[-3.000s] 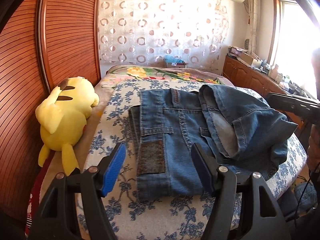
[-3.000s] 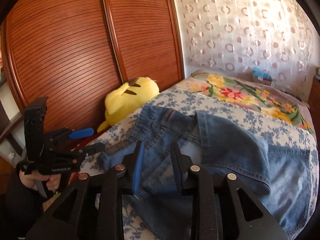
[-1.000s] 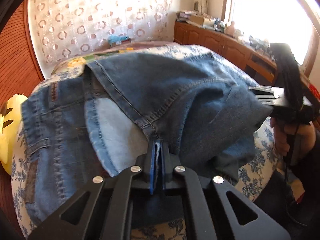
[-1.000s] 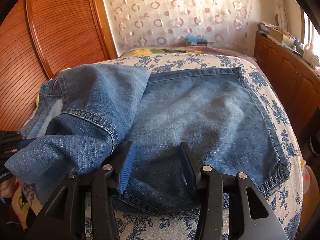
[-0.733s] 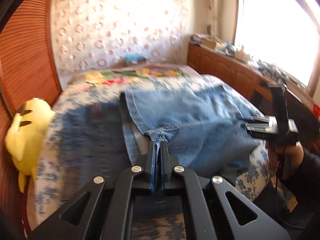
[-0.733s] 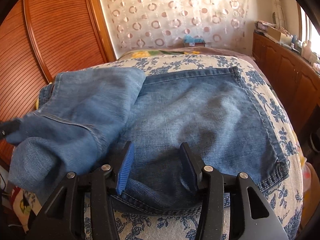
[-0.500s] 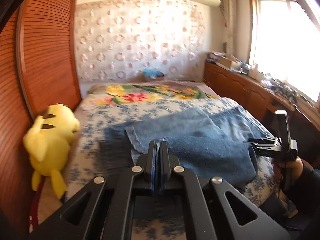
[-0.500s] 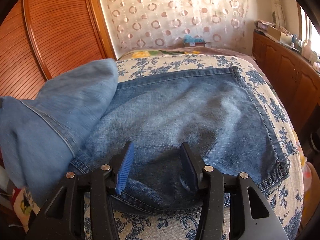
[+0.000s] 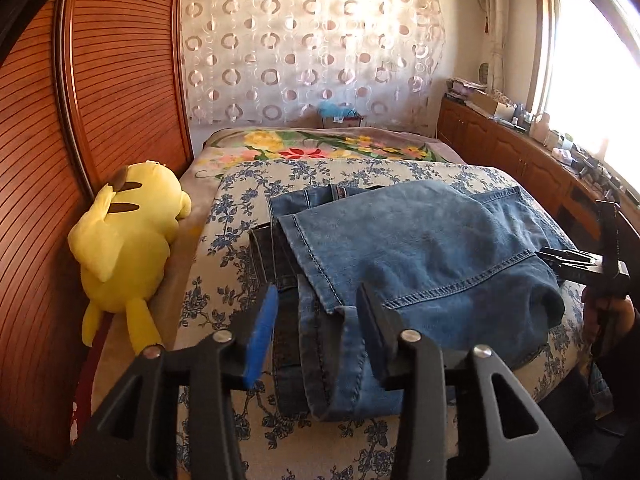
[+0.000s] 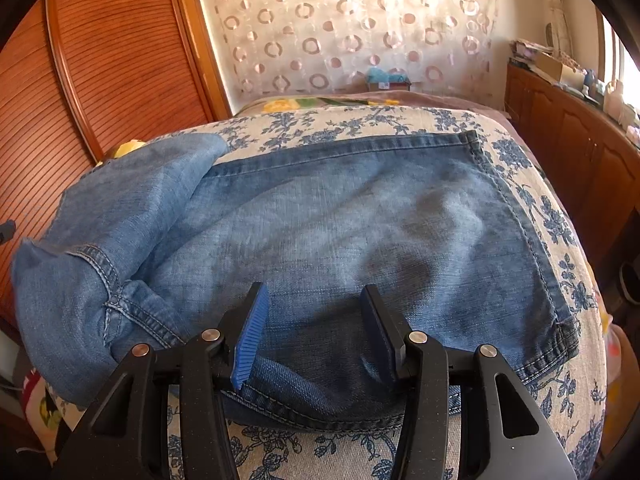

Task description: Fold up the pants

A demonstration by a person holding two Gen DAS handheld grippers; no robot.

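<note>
- Jeans (image 9: 420,248) lie on the bed (image 9: 248,184), legs folded back across the waist end.
- Left gripper (image 9: 316,336) jaws opening, denim loose between them.
- Right gripper (image 10: 312,332) wide, empty, over the fold.
- Likely next: grip the fold edge, fold again.

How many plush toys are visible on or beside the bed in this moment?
1. A yellow plush toy lies along the left edge of the bed, against the wooden slatted panel. The folded jeans could hide nothing that large.
</note>
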